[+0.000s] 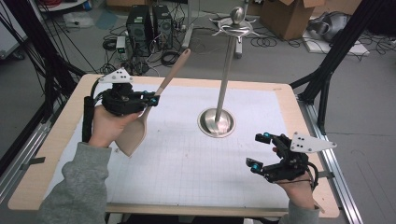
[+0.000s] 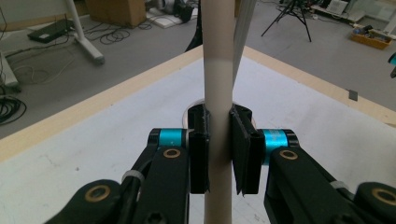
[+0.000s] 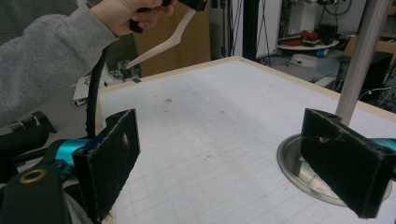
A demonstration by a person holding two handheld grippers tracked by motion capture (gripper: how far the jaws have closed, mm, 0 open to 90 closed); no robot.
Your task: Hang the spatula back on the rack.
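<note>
A pale wooden spatula (image 1: pixel 140 125) is held in the air over the left of the table, blade down toward the person and handle pointing up and away. My left gripper (image 1: pixel 150 100) is shut on its handle (image 2: pixel 218 93), both pads pressed against it. A metal stand (image 1: pixel 216 122) with a round base and a tall pole topped by hooks rises at the table's middle. My right gripper (image 1: pixel 258 150) hovers open near the front right, nothing between its pads (image 3: pixel 112 158); the stand's base (image 3: pixel 299 163) lies just beyond it.
A white gridded mat (image 1: pixel 196 154) covers the wooden table (image 1: pixel 56 140). Computer towers, cables and cardboard boxes sit on the floor behind the table. Black frame posts stand at both sides.
</note>
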